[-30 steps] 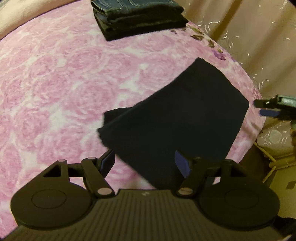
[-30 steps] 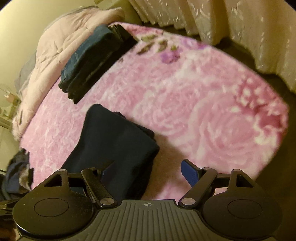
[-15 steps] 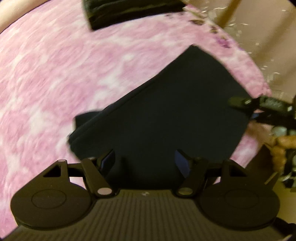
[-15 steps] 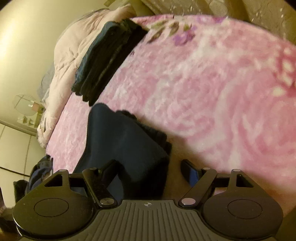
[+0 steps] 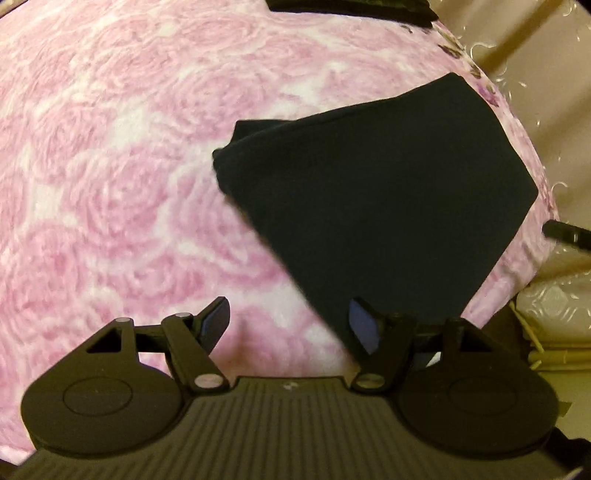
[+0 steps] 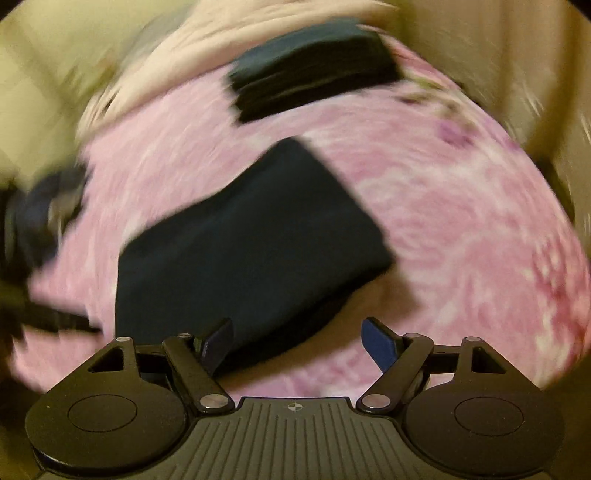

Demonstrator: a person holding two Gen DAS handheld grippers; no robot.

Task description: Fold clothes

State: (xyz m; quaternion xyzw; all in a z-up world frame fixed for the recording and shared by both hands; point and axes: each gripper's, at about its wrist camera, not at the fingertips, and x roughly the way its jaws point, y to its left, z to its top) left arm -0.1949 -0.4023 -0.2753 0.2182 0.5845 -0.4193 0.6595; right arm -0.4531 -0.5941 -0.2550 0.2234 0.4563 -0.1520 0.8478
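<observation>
A folded dark navy garment (image 5: 376,192) lies flat on the pink rose-patterned bedspread (image 5: 110,166), near the bed's right edge. It also shows in the blurred right wrist view (image 6: 243,240). My left gripper (image 5: 288,326) is open and empty just in front of the garment's near corner. My right gripper (image 6: 297,341) is open and empty, its left finger over the garment's near edge. The right gripper's tip shows at the right edge of the left wrist view (image 5: 565,232).
A stack of folded dark clothes (image 6: 314,81) sits at the far side of the bed, its edge showing in the left wrist view (image 5: 351,7). A pale quilt (image 6: 221,44) lies behind it. Beige curtains (image 5: 535,55) hang past the bed's right edge.
The left gripper has pulled back and shifted left, off the garment. The right gripper has swung fast, so its view is blurred, and the garment now lies more centred ahead of it.
</observation>
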